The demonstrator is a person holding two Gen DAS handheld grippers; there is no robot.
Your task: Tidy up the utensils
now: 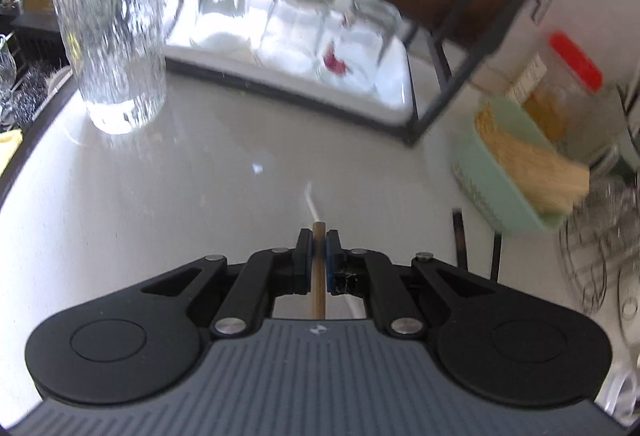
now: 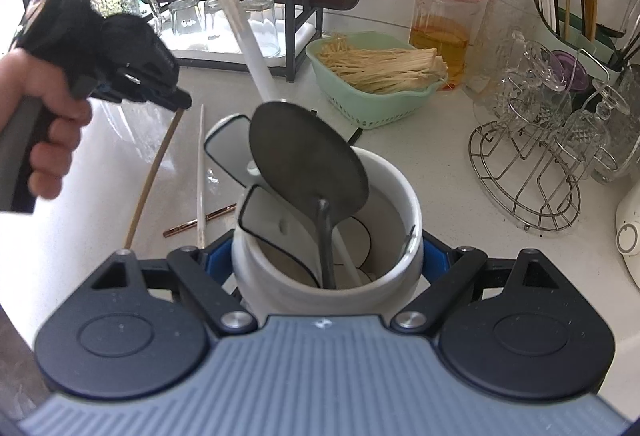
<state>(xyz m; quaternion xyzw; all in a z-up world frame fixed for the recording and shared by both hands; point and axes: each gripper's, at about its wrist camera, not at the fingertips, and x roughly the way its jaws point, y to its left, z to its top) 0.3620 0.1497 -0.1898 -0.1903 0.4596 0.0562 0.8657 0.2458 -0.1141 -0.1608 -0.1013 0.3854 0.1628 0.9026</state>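
The right gripper [image 2: 327, 256] clasps one white crock [image 2: 360, 195] holding two ladles and a dark spoon [image 2: 308, 159]. The left gripper [image 1: 319, 256] pinches one wooden chopstick [image 1: 319, 276], hanging left of the crock. Two more sticks, one white [image 2: 201, 171] and one copper [image 2: 200, 222], lie on the counter [image 2: 440, 195] beside it. Three upturned glasses [image 2: 224, 21] stand behind.

Glossy white ceramic holder [image 2: 328, 276], matt dark metal ladle [image 2: 308, 155], wooden chopstick [image 1: 319, 268], textured clear glass pitcher [image 1: 108, 23]
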